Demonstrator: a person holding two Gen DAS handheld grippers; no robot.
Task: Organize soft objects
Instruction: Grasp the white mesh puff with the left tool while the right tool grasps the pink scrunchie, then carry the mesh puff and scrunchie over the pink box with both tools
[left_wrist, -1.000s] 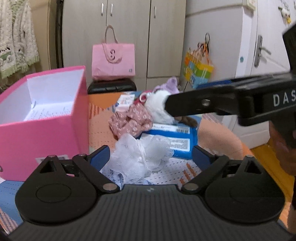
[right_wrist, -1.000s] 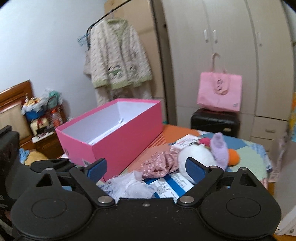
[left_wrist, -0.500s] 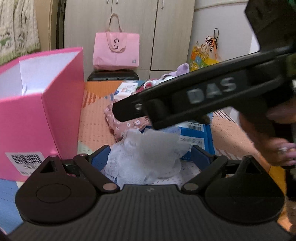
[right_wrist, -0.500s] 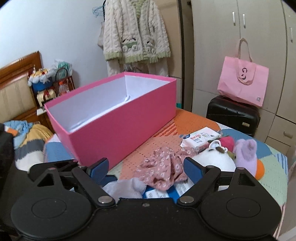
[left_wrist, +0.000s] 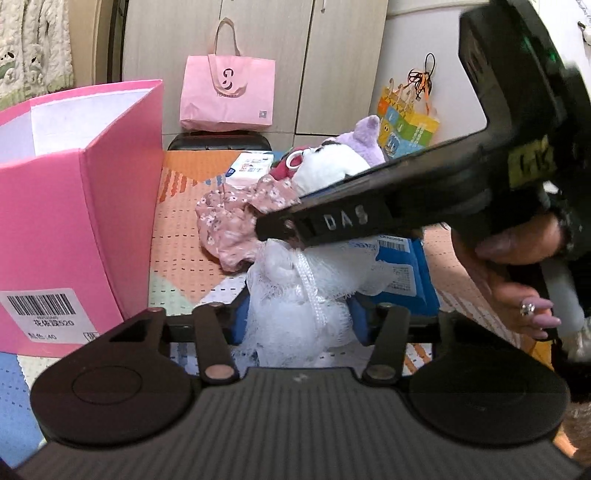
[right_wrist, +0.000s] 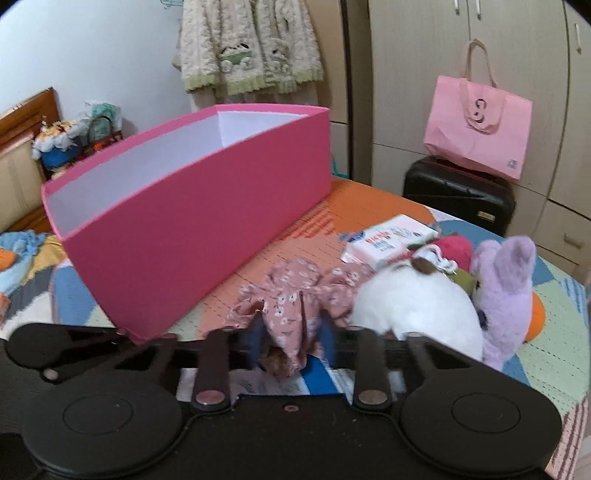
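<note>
Right gripper (right_wrist: 291, 338): jaws were closing on the floral cloth (right_wrist: 286, 314).
Pink box (right_wrist: 192, 210): stood far left.
White plush (right_wrist: 417, 310): lay right, touching the cloth.

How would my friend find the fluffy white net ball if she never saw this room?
Start at the big pink box on the patchwork mat. Just right of it lies a pile of soft things; the white mesh bath pouf is nearest, between the closing jaws of the left hand-held gripper. Unlike the flowery pink cloth behind, it is frilly netting.
</note>
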